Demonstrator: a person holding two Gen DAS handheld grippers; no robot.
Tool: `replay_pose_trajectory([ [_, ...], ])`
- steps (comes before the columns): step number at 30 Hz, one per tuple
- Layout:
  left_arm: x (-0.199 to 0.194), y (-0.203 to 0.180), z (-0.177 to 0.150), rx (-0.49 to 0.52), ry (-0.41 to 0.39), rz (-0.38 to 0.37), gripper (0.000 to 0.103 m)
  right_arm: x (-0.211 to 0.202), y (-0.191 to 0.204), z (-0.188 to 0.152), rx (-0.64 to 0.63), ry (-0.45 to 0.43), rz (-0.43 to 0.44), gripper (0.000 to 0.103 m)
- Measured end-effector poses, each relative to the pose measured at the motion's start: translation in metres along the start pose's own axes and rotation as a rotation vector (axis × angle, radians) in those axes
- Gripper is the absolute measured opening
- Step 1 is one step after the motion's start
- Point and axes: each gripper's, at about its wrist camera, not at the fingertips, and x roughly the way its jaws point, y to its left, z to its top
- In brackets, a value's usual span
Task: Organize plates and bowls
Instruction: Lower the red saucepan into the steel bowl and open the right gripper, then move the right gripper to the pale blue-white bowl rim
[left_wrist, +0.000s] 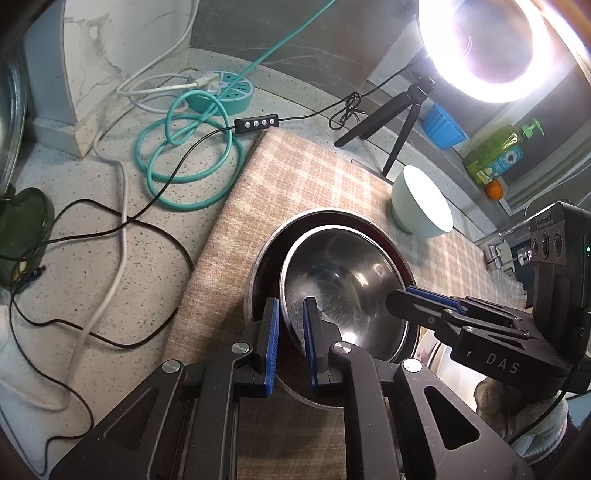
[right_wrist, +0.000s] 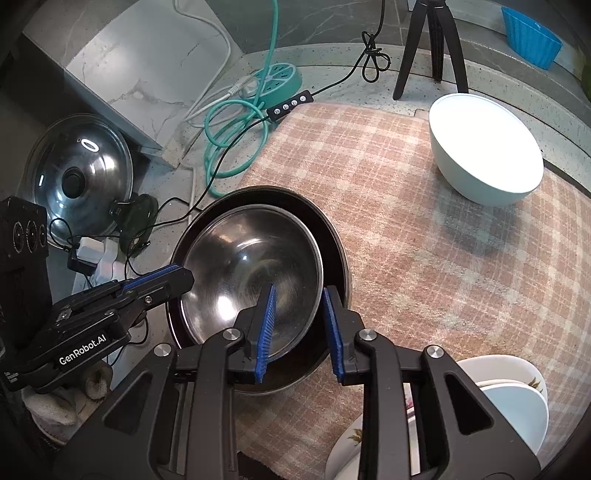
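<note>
The left gripper (left_wrist: 290, 339) slanted steeply downward, its fingers clamped on the near rim of the steel bowl (left_wrist: 340, 280). That bowl sat nested in a dark pan (right_wrist: 332, 236) on the checked cloth (right_wrist: 424, 258). The right gripper (right_wrist: 299, 328) slanted down likewise, pads astride the bowl's rim but apart from it. The pale bowl (right_wrist: 484, 155) stood well beyond

Speckled countertop (left_wrist: 74, 280), marble wall (left_wrist: 110, 48), ring light (left_wrist: 487, 48)
</note>
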Motion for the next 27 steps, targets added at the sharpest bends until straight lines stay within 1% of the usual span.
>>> replay_pose_trajectory([
  [7, -0.012, -0.005, 0.003, 0.016, -0.024, -0.004, 0.011, -0.013, -0.001, 0.0, 0.008, -0.033, 0.03, 0.027],
  [11, -0.021, -0.015, 0.009, 0.032, -0.054, -0.028, 0.011, -0.03, -0.008, 0.0, 0.032, -0.072, 0.061, 0.027],
  [14, -0.023, -0.025, 0.016, 0.054, -0.069, -0.049, 0.013, -0.044, -0.017, 0.0, 0.048, -0.113, 0.042, 0.029],
  [17, -0.018, -0.034, 0.025, 0.064, -0.061, -0.076, 0.013, -0.057, -0.031, 0.001, 0.073, -0.152, 0.025, 0.033],
  [23, -0.004, -0.055, 0.046, 0.087, -0.046, -0.116, 0.013, -0.074, -0.068, 0.01, 0.148, -0.208, -0.012, 0.033],
  [27, 0.01, -0.074, 0.062, 0.129, -0.034, -0.129, 0.013, -0.076, -0.097, 0.019, 0.208, -0.232, -0.04, 0.033],
])
